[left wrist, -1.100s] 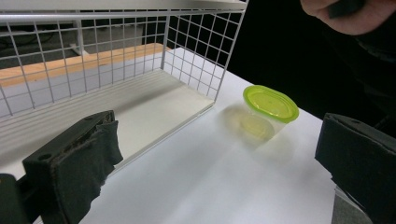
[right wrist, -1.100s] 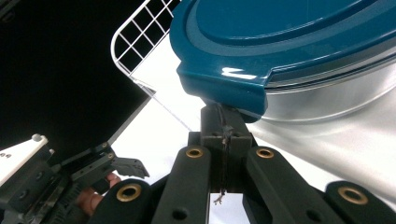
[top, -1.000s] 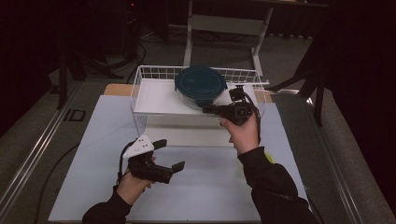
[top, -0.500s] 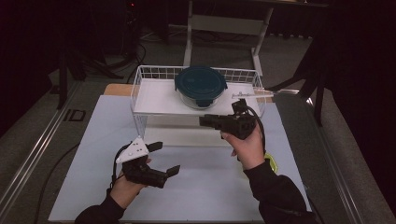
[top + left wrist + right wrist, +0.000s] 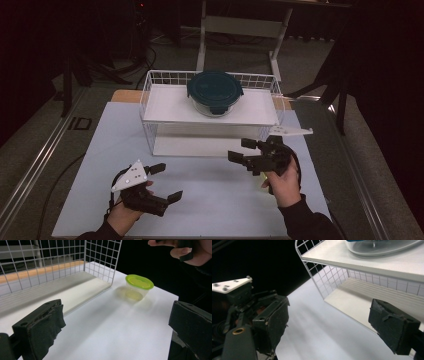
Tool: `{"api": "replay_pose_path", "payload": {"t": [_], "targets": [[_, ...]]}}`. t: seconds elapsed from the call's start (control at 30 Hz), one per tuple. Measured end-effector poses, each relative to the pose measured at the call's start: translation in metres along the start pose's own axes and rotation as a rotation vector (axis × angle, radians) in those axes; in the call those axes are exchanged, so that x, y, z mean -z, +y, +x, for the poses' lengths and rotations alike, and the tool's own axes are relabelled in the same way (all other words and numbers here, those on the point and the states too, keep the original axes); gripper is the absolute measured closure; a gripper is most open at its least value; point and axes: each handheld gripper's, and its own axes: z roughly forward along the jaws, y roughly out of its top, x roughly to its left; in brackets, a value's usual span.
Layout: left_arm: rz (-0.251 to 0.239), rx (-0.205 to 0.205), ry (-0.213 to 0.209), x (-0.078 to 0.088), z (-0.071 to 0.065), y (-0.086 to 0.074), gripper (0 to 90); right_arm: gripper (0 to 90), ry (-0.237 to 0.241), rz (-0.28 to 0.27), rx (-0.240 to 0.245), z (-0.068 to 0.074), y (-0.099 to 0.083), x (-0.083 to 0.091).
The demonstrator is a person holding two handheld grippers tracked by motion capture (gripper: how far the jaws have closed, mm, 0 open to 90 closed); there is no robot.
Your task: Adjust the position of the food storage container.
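Note:
A glass bowl with a dark teal lid (image 5: 215,91) stands on the top shelf of a white wire rack (image 5: 165,102); its clear base (image 5: 382,246) shows in the right gripper view. A small clear tub with a lime-green lid (image 5: 138,286) sits on the white mat past the rack's corner. My left gripper (image 5: 169,181) hovers open and empty over the mat's front left, its jaws (image 5: 115,335) wide apart and pointed toward the tub. My right gripper (image 5: 239,149) is open and empty in front of the rack's right end, facing the lower shelf (image 5: 332,325).
The white mat (image 5: 210,200) covers the table, with bare room between the two grippers. The rack's lower shelf (image 5: 352,300) is bare. A person's right hand (image 5: 185,250) shows beyond the tub. Dark floor and a metal frame (image 5: 240,25) lie behind the table.
My right gripper has drawn back from the rack's top shelf, down and toward the person, leaving the bowl on the shelf. The left gripper has shifted slightly nearer the front edge.

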Motion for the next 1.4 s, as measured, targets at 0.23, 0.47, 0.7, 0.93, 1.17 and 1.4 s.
{"api": "replay_pose_path", "payload": {"t": [0.23,0.47,0.7,0.93,1.17,1.4], "targets": [[0.000,-0.002,0.003,0.005,0.003,-0.015,0.0,13.7,-0.018,-0.069,0.062,-0.002,-0.024,0.025],[-0.025,-0.004,0.006,0.007,0.006,-0.021,0.0,12.8,-0.083,-0.013,0.074,-0.008,-0.045,0.043],[-0.036,-0.017,0.002,0.007,0.006,-0.023,0.0,34.4,-0.184,-0.008,0.070,-0.028,-0.071,0.070],[-0.023,-0.017,-0.015,0.003,0.005,-0.026,0.0,52.7,-0.304,0.000,0.045,-0.053,-0.094,0.097],[-0.022,-0.022,-0.025,0.001,0.004,-0.026,0.0,67.1,-0.412,0.037,0.011,-0.078,-0.118,0.119],[-0.027,-0.023,-0.027,0.002,0.004,-0.025,0.0,82.3,-0.484,0.034,-0.026,-0.095,-0.131,0.136]]}}
